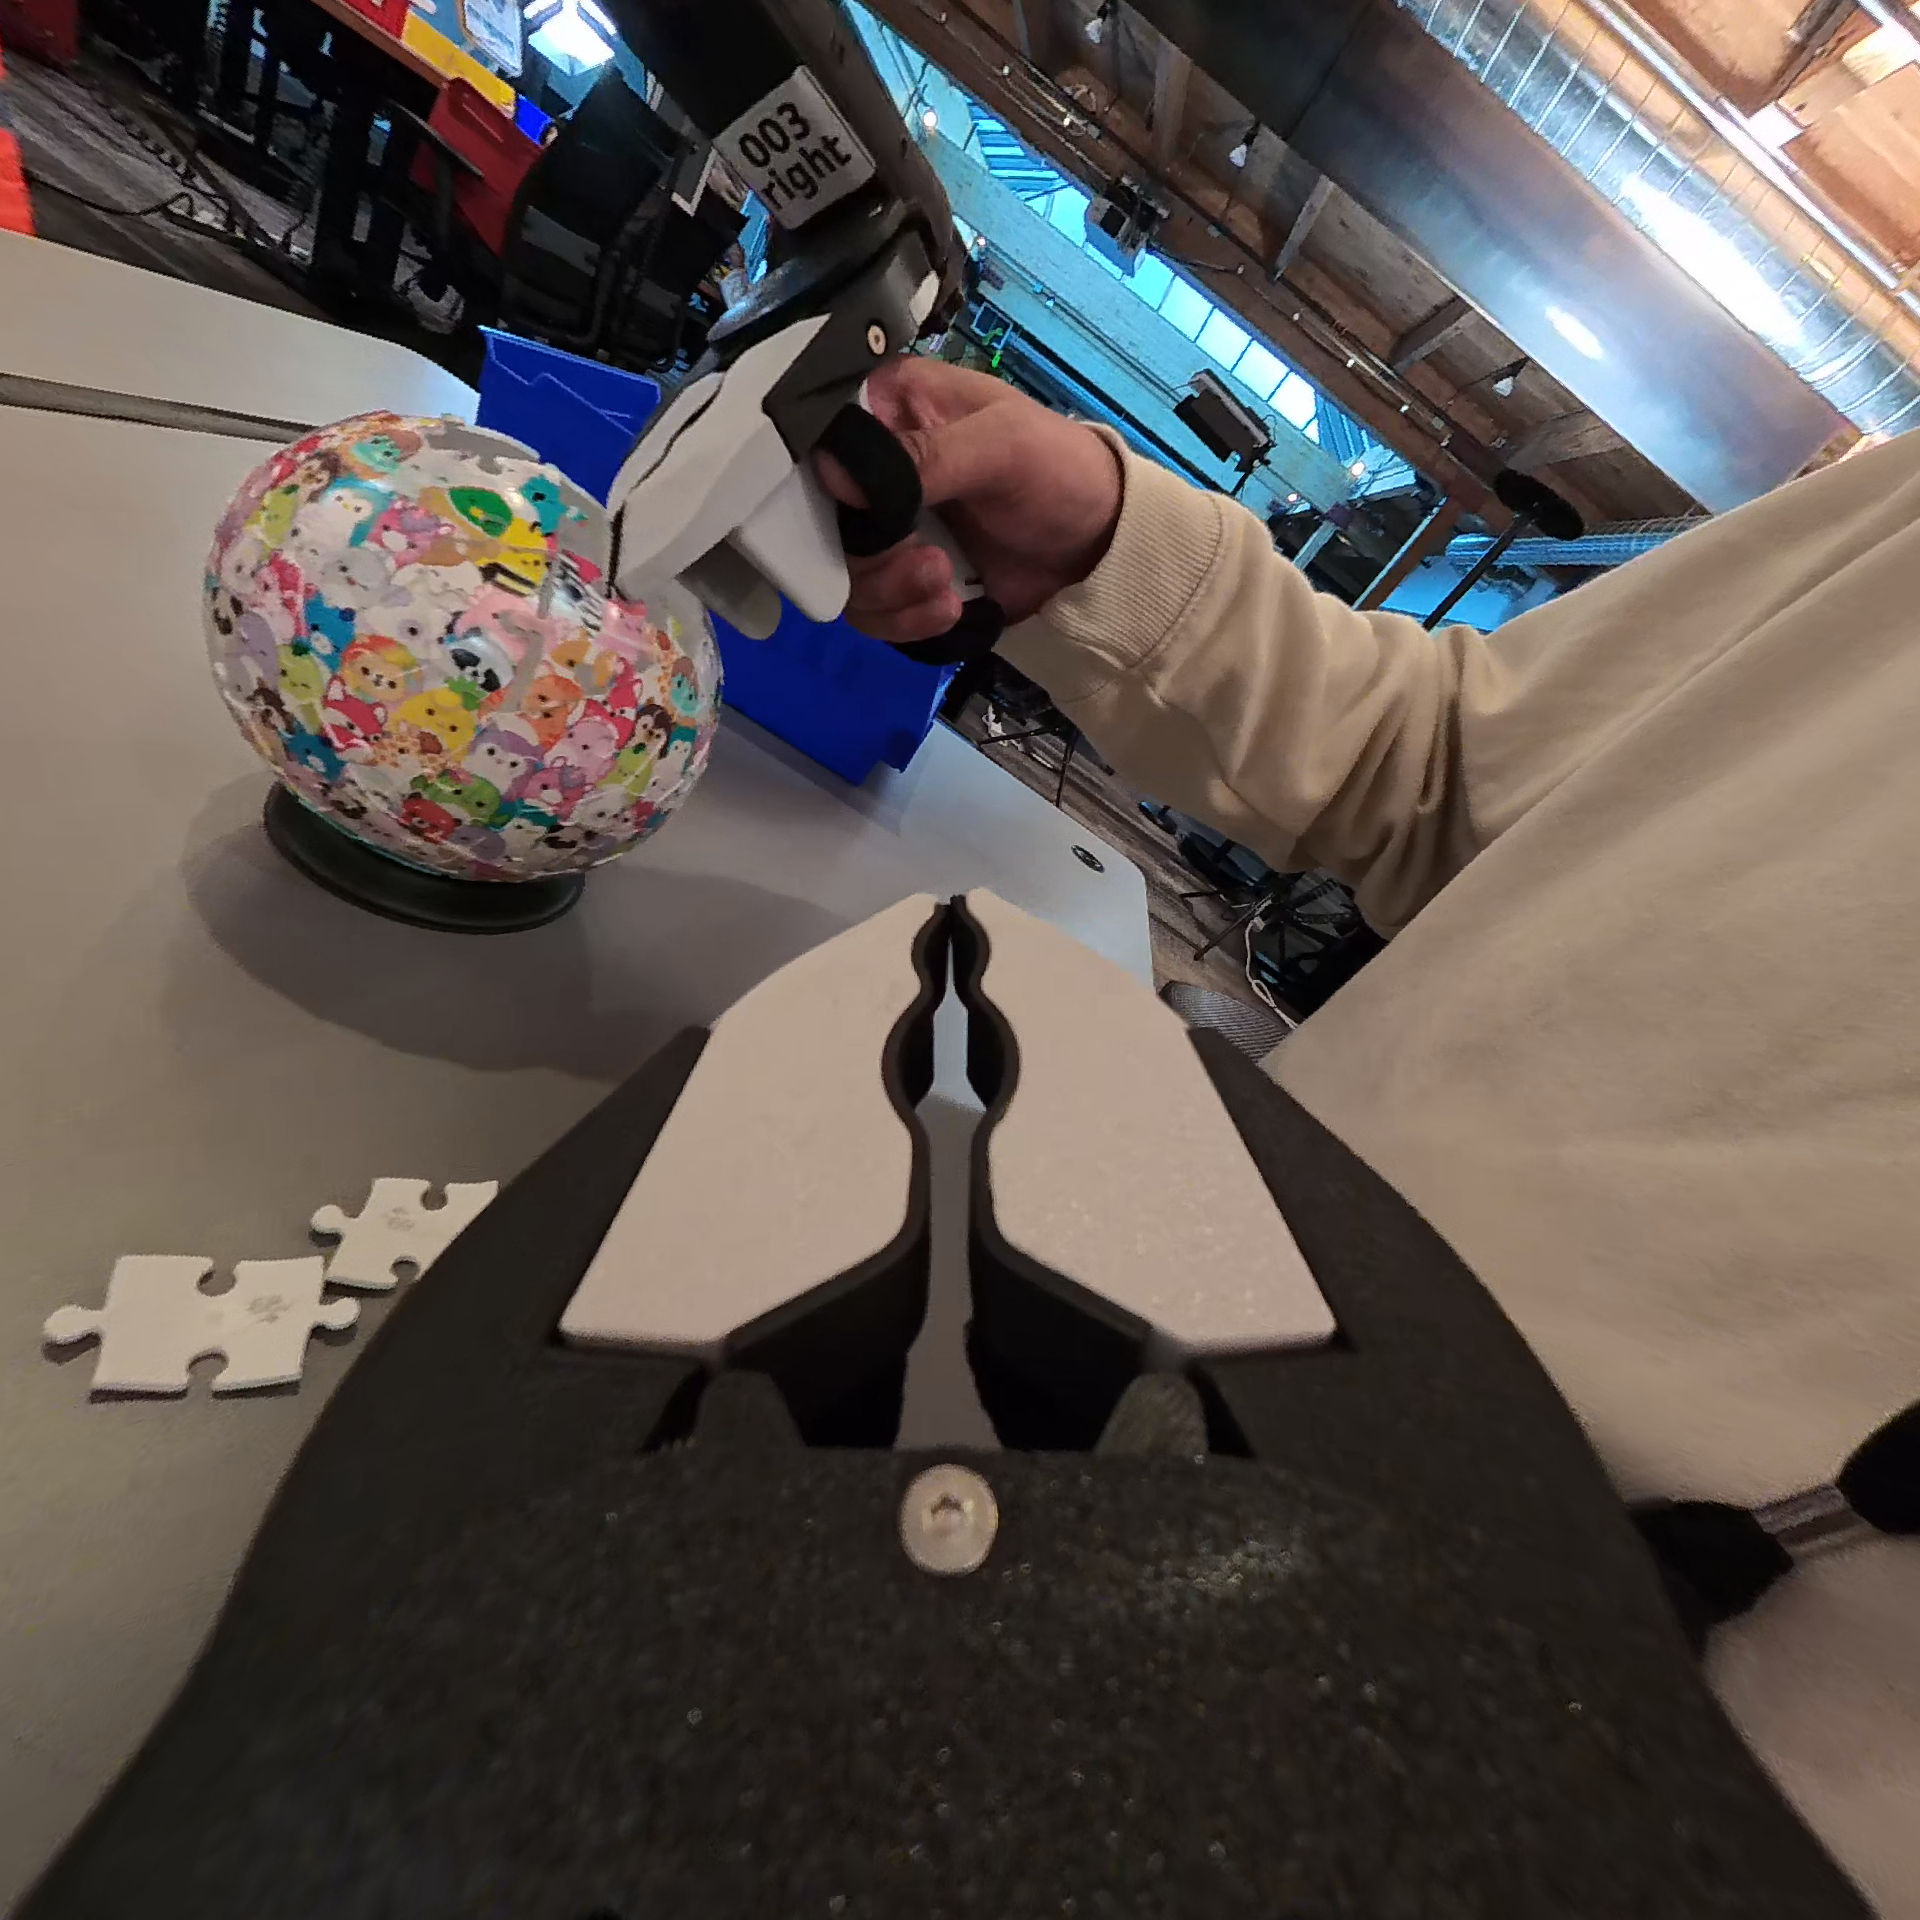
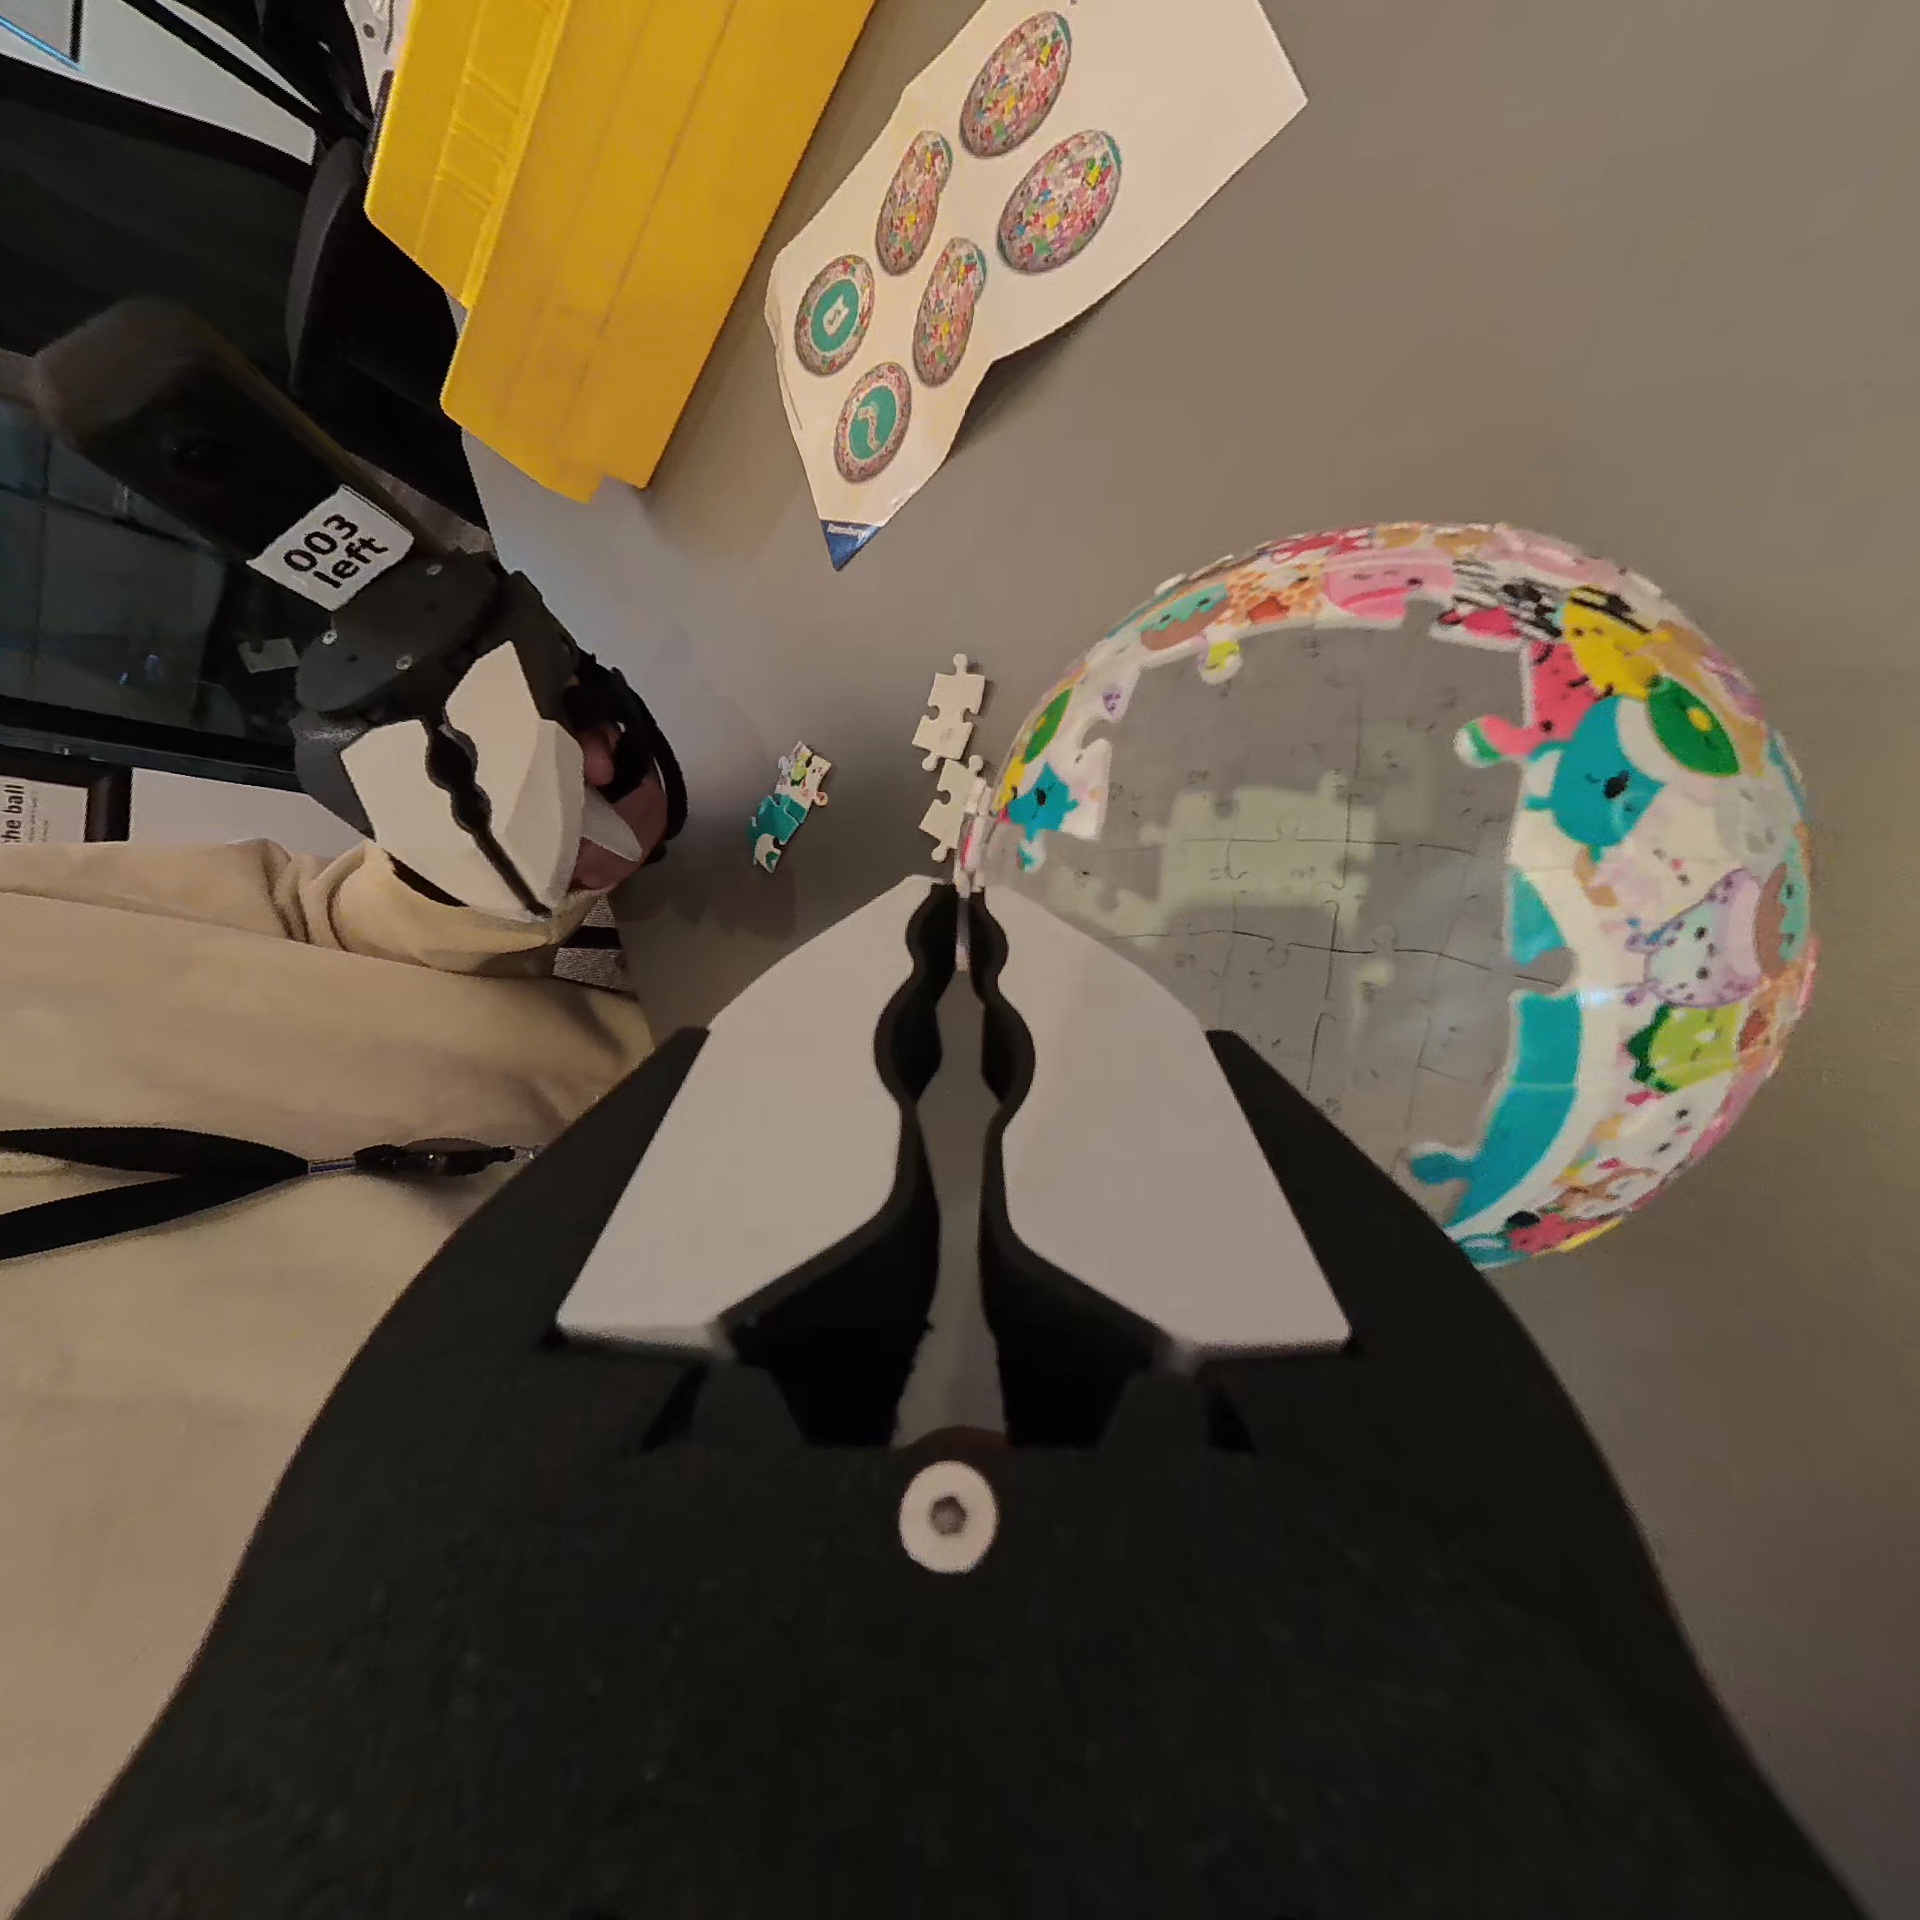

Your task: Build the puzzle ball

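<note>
One thin piece (image 2: 966, 925) pinched in my right claw (image 2: 961, 902) may slip at the ball's (image 2: 1621, 831) rim; left claw (image 1: 953, 906) shut, empty.

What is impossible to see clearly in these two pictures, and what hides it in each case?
- Left wrist view: the tips of the right gripper are against the puzzle ball; whatever they pinch cannot be seen.
- Right wrist view: only a thin pale edge of a piece shows between the shut fingers.
- Right wrist view: the ball's stand is hidden behind the ball.
- Left wrist view: the left gripper covers part of one white loose piece.
</note>
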The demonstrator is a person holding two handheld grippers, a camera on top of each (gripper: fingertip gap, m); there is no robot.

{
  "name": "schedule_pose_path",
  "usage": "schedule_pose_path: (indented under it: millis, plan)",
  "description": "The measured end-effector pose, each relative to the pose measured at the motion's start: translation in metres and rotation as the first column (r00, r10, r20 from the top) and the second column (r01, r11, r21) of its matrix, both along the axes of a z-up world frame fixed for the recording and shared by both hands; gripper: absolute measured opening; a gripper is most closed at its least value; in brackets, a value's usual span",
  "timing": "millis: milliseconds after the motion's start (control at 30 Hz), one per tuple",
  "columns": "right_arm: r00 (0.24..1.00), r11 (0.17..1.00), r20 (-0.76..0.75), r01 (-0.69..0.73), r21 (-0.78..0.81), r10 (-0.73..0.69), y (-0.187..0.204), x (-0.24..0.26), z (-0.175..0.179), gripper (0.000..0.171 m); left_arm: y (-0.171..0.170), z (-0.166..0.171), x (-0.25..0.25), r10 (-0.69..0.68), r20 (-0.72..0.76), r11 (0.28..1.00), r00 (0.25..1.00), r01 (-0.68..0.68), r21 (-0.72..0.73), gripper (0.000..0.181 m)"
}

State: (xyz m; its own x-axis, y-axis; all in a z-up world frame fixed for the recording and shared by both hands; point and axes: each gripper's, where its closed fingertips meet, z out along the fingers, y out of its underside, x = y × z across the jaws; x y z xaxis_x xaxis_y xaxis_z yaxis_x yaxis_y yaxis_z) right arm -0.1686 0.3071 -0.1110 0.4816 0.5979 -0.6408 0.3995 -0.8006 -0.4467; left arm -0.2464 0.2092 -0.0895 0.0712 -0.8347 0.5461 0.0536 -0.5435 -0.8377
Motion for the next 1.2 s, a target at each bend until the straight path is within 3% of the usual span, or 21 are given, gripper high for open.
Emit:
schedule_pose_path:
  millis: [333,567,733,1200]
  plan:
    - [0.999,1.0,-0.025,0.025,-0.005,-0.025,-0.001,0.0,0.002,0.002,0.045,-0.015,0.02,0.162,-0.089,0.987,0.983,-0.163,-0.007,0.0]
    - [0.996,0.999,-0.079,0.032,-0.009,-0.033,-0.001,-0.002,0.012,0.002,0.072,-0.035,0.044,0.253,-0.219,0.967,0.942,-0.238,0.093,0.018]
    - [0.994,1.0,-0.105,0.029,-0.007,-0.03,-0.003,-0.008,0.018,0.002,0.086,-0.026,0.041,0.333,-0.238,0.936,0.913,-0.288,0.203,0.021]
    - [0.982,0.998,-0.185,0.018,-0.055,-0.028,-0.013,-0.021,0.028,0.002,0.089,-0.018,0.052,0.331,-0.288,0.908,0.899,-0.221,0.356,0.021]
